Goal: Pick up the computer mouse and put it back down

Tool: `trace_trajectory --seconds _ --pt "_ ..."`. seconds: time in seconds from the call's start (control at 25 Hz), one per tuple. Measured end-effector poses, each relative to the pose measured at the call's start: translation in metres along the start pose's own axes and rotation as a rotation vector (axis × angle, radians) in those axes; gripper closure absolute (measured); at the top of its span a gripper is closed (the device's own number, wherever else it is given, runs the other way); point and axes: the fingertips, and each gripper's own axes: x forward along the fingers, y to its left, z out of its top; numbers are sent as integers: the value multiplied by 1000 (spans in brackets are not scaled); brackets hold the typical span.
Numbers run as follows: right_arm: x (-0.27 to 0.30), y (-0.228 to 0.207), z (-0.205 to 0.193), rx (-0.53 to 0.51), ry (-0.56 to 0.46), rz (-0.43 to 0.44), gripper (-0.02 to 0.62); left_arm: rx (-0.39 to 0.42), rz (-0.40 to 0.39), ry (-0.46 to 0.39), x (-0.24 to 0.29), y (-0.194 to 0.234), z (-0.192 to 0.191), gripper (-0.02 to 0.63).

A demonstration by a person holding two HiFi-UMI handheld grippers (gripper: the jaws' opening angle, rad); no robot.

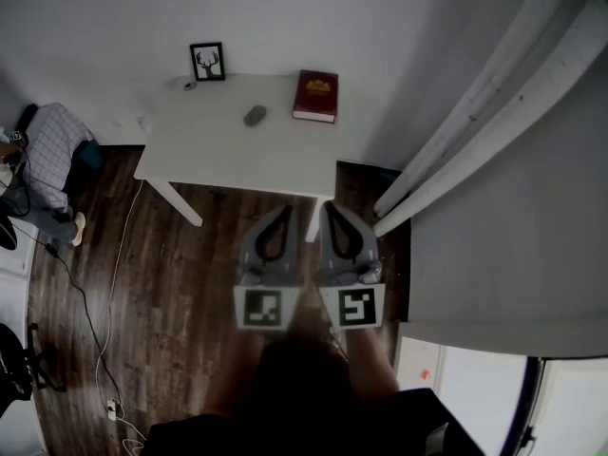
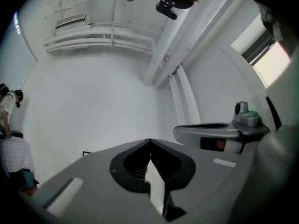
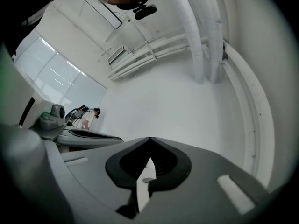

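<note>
Left tongs [image 1: 284, 212]: closed, with the two tips touching and nothing between them. The left gripper view [image 2: 149, 140] shows the tips meeting in a point.
Right tongs [image 1: 329, 208]: closed too, tip against tip, and holding nothing. The right gripper view [image 3: 150, 138] shows the same closed point.
Where the tongs are: side by side, close to each other, up in the air over the floor [image 1: 190, 274]. They are just in front of the near edge of the surface [image 1: 218, 155] and point toward it.
Marker cubes: one sits at the back of each pair of tongs, left [image 1: 260, 308] and right [image 1: 352, 307].
Computer mouse [image 1: 255, 115]: small and grey. It lies flat on the white surface, toward the back. Nothing touches it, and it is well apart from both tongs.
Red book [image 1: 315, 95]: lies flat on the surface, near the mouse on its right, by the back right corner.
Picture frame [image 1: 208, 62]: stands at the back of the surface, to the left of the mouse. It has a deer head drawn in it.
Floor: dark wood, with a thin cable [image 1: 100, 293] running across it on the left.
Person [image 1: 47, 155]: at the far left edge, wearing checked cloth.
Curtain [image 1: 475, 112]: white, hanging on the right side.
</note>
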Motion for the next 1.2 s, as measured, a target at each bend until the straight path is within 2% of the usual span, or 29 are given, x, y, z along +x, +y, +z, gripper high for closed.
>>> trace_trajectory --seconds 0.24,0.52,0.76,0.92,1.2 --pt "28 26 0 2 7 8 581 -1 16 27 -3 42 -4 606" --pt "75 21 -32 18 48 27 581 16 50 56 31 81 -25 606" --pt "152 -6 -64 36 39 45 581 17 60 75 105 115 -45 606" --pt "204 -29 -84 55 62 66 581 -15 91 104 159 142 -58 606" --pt "269 -63 -134 64 130 121 581 12 146 179 231 174 -95 606"
